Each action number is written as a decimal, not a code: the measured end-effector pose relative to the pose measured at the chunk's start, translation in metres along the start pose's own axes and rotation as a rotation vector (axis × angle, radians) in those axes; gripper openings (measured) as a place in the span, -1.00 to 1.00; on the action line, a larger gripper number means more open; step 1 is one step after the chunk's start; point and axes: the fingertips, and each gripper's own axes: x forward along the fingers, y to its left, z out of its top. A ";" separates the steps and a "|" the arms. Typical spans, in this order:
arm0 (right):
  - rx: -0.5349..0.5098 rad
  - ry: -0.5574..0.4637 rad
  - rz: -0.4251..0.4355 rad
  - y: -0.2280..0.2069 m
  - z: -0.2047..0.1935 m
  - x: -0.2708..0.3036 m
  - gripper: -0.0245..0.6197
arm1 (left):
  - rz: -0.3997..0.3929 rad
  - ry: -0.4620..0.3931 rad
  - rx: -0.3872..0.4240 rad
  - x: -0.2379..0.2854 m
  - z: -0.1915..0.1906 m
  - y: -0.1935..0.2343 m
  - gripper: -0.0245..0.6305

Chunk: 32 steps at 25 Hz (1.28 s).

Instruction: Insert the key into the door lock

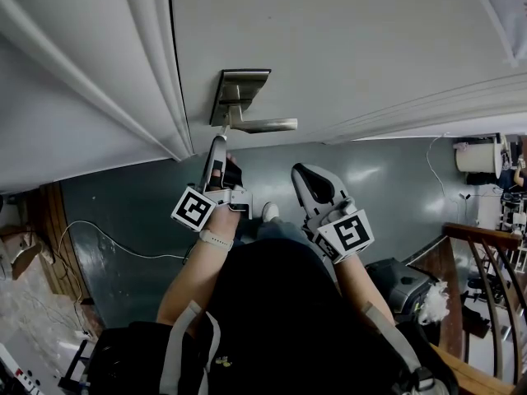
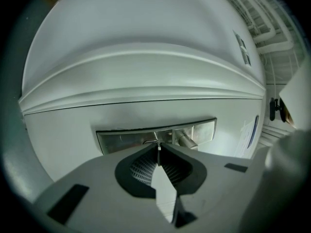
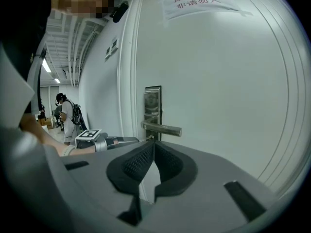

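the door (image 1: 346, 48) is carrying a steel lock plate (image 1: 240, 89) and handle (image 1: 268, 125). the right gripper (image 1: 301, 174) is hanging near, jaws pressed together, empty. the left gripper (image 1: 217, 142) is pinching the key (image 2: 158, 150), its tip meeting the plate under the handle.

One door (image 1: 346, 39), with one lock plate (image 1: 240, 89), one lever handle (image 1: 268, 125) and one paper notice (image 3: 204, 1) on it. Two grippers, the left gripper (image 1: 216, 145) and the right gripper (image 1: 301, 173), carrying two marker cubes (image 1: 193, 209), one apiece. One key (image 2: 158, 151). One person with a backpack (image 3: 66, 111) in the background.
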 end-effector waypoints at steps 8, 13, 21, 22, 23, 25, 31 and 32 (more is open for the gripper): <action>-0.015 -0.001 0.006 0.000 0.004 -0.002 -0.85 | 0.014 -0.003 -0.009 0.000 -0.002 0.000 -0.85; -0.019 0.004 0.006 -0.001 0.004 -0.002 -0.85 | 0.012 -0.007 0.018 0.005 -0.001 0.001 -0.85; -0.017 0.005 0.006 0.000 0.003 -0.005 -0.85 | 0.028 -0.063 -0.066 0.006 -0.007 0.001 -0.85; -0.017 0.006 0.007 0.000 0.003 -0.005 -0.85 | 0.026 -0.070 -0.074 0.007 -0.007 0.001 -0.85; -0.018 0.006 0.008 0.000 0.002 -0.005 -0.85 | 0.025 -0.075 -0.079 0.007 -0.007 0.001 -0.85; -0.024 0.004 0.010 0.001 0.002 -0.005 -0.85 | 0.025 -0.080 -0.088 0.007 -0.008 0.001 -0.85; -0.018 0.005 0.005 0.001 0.000 -0.009 -0.85 | 0.038 -0.058 -0.100 0.012 -0.019 0.000 -0.85; -0.019 0.003 0.006 0.001 0.000 -0.009 -0.85 | 0.042 -0.058 -0.097 0.013 -0.019 0.001 -0.85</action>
